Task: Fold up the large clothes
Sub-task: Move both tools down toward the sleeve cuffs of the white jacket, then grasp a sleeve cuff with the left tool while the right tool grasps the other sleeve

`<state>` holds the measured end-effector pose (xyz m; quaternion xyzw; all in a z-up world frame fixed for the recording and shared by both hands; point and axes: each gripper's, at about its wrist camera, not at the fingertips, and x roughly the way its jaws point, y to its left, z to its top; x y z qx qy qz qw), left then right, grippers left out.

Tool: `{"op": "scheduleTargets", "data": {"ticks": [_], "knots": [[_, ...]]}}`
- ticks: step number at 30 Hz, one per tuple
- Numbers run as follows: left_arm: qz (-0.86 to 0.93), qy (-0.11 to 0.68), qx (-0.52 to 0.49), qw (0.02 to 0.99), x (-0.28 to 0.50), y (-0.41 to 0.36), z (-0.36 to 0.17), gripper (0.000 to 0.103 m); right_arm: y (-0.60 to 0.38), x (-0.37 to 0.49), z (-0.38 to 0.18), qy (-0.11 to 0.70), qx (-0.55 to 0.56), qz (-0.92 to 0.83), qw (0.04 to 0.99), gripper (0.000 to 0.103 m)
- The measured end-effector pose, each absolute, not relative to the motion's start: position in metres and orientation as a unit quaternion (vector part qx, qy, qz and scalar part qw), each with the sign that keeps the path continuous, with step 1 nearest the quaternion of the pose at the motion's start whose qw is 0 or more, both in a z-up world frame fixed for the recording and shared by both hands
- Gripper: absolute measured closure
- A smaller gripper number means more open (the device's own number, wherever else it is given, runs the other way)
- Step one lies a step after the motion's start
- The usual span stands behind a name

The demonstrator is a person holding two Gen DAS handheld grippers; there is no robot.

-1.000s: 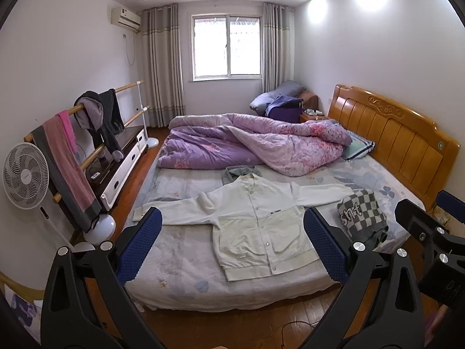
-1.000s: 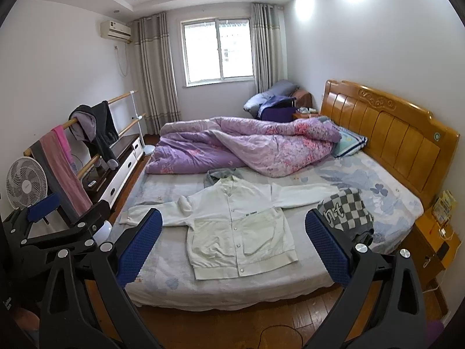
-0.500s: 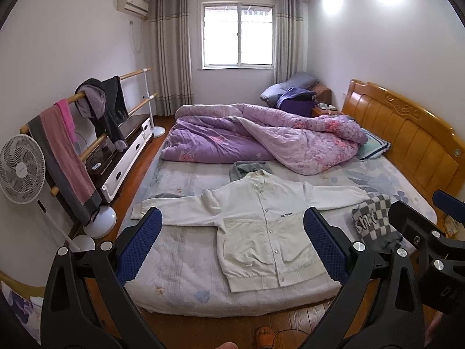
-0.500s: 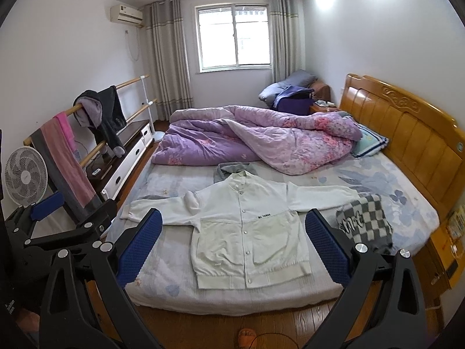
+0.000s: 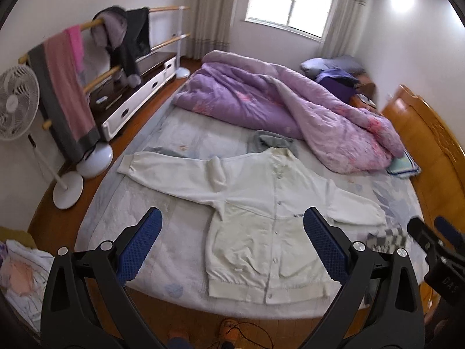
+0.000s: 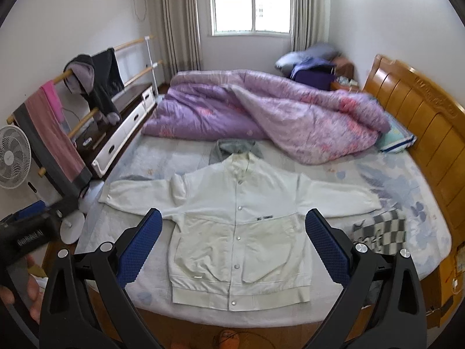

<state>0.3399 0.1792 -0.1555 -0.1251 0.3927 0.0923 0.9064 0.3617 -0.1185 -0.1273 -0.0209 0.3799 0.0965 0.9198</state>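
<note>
We are looking at a bed (image 6: 412,192) whose near edge is dipping behind our tools. A purple quilt (image 6: 261,110) is lying bunched across its far half, covering most of a pillow (image 6: 398,139). The white jacket (image 6: 241,226) is lying flat, buttoned, sleeves spread, near the front edge. A grey garment (image 6: 232,147) is peeking out behind its collar. A checkered cloth (image 6: 383,232) is sitting blurred beside the right sleeve. The left hand-held gripper (image 5: 231,244) and right hand-held gripper (image 6: 232,244) are hovering with fingers wide apart, holding nothing.
</note>
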Motion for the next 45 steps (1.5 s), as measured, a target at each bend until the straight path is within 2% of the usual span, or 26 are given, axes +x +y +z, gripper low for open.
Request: {"op": "scheduleTargets", "data": {"ticks": [5,9,20,28,30,34,36,38,39,40,41,42,44,45], "knots": [[0.113,0.405,-0.196,0.886,0.39,0.244,-0.193,0.005,-0.091,0.425,-0.166,0.421,-0.026,0.09,0.902,0.008],[0.169,0.418,-0.231,0.863,0.435,0.325,-0.243,0.005,-0.054,0.476,-0.198,0.447,-0.03,0.082,0.89,0.008],[0.283,0.48,-0.291,0.778,0.527,0.567,-0.424,0.005,0.051,0.586,-0.329,0.528,-0.037,0.055,0.847,0.008],[0.309,0.472,-0.395,0.725,0.546,0.646,-0.537,0.007,0.102,0.636,-0.43,0.579,-0.039,0.071,0.811,0.008],[0.308,0.477,-0.418,0.709,0.552,0.657,-0.563,0.023,0.112,0.647,-0.455,0.586,-0.041,0.08,0.805,0.008],[0.324,0.481,-0.413,0.702,0.561,0.671,-0.594,0.03,0.127,0.667,-0.489,0.595,-0.041,0.094,0.797,0.008],[0.325,0.484,-0.422,0.695,0.563,0.677,-0.607,0.04,0.128,0.674,-0.502,0.599,-0.032,0.103,0.794,0.008],[0.329,0.482,-0.42,0.695,0.564,0.68,-0.614,0.042,0.127,0.68,-0.516,0.606,-0.019,0.111,0.787,0.009],[0.327,0.481,-0.415,0.699,0.566,0.68,-0.616,0.048,0.127,0.683,-0.522,0.61,-0.01,0.117,0.783,0.017],[0.324,0.48,-0.407,0.707,0.565,0.679,-0.616,0.054,0.126,0.686,-0.53,0.617,0.003,0.125,0.777,0.022],[0.309,0.473,-0.411,0.716,0.565,0.678,-0.616,0.072,0.126,0.688,-0.535,0.623,0.011,0.129,0.772,0.032],[0.302,0.467,-0.418,0.719,0.566,0.677,-0.616,0.081,0.125,0.69,-0.541,0.629,0.019,0.134,0.766,0.048],[0.304,0.458,-0.407,0.73,0.567,0.674,-0.605,0.09,0.126,0.693,-0.556,0.642,0.03,0.147,0.752,0.068],[0.306,0.454,-0.398,0.736,0.568,0.671,-0.599,0.09,0.126,0.694,-0.562,0.647,0.036,0.152,0.746,0.079]]}}
